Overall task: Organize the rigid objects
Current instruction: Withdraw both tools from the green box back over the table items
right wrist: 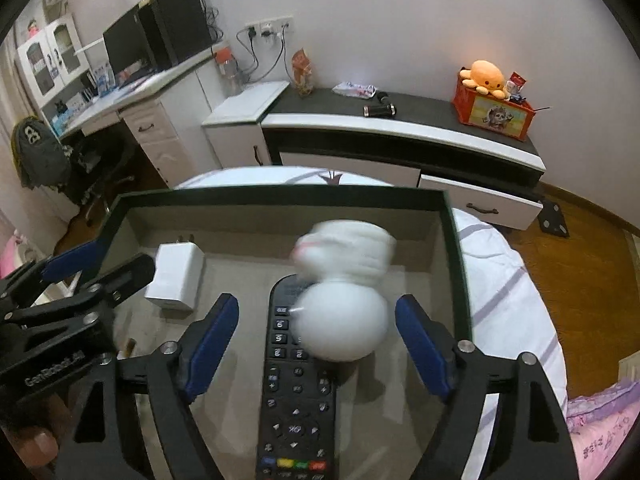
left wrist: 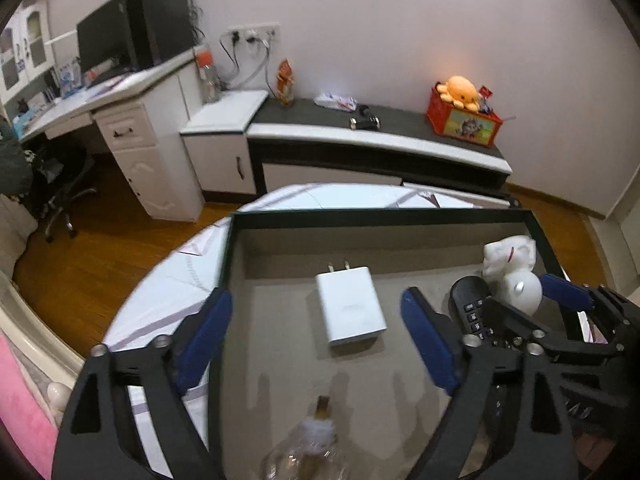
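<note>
1. The left gripper [left wrist: 316, 320] is spread wide, nothing pinched; the charger [left wrist: 351, 309] is seen flat between its fingers in the box [left wrist: 384, 216].
2. The right gripper [right wrist: 316, 320] is likewise spread; the blurred white toy [right wrist: 340, 320] is seen between its fingers, untouched, over the remote [right wrist: 296, 396].

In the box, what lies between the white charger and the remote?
Nothing: in the left wrist view, only bare box floor and the left gripper's blue finger above it separate the charger from the remote.
</note>
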